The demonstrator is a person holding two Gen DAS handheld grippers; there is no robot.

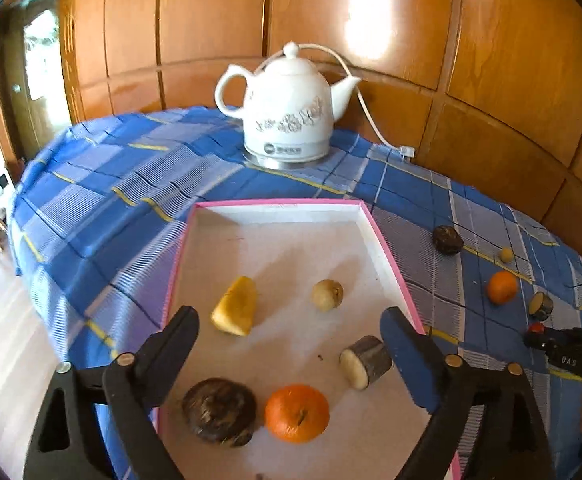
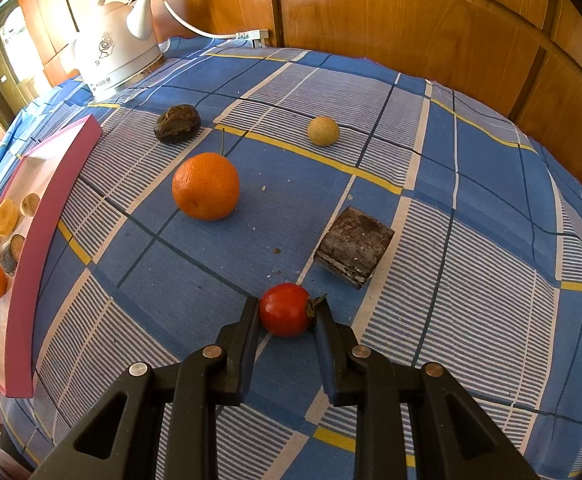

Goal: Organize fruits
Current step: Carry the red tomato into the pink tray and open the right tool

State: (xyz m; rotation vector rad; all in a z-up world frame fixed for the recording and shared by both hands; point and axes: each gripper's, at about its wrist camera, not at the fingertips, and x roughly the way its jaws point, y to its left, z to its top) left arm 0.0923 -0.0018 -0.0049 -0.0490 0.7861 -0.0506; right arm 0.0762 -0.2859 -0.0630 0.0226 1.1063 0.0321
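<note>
Gripping a red fruit while the tray waits to the left

Clamping its two fingers on either side of a small red fruit, the right hand-held gripper holds its catch low on the blue checked cloth of the surface, the fruit's stalk end turned toward the right-hand finger. The fruit appears to sit on or just above the cloth; which, the right wrist view does not settle.

The left hand-held gripper hangs released and empty over the pink-edged tray, its jaws spread wide with nothing between them. In the tray lie a yellow wedge, a pale round fruit, a cut stub with dark skin, a dark brown fruit and an orange.

Still out on the cloth, well apart from one another, are a second orange, a dark wrinkled fruit, a small pale ball and a dark block. A white kettle stands at the far edge.

The relation that matters: the tray lies to the left of the gripped fruit, its long pink wall running away from the camera, with the loose orange near the path. The right hand has the fruit, so the carry would likely be a lift and a leftward swing over that wall into bare tray floor.
</note>
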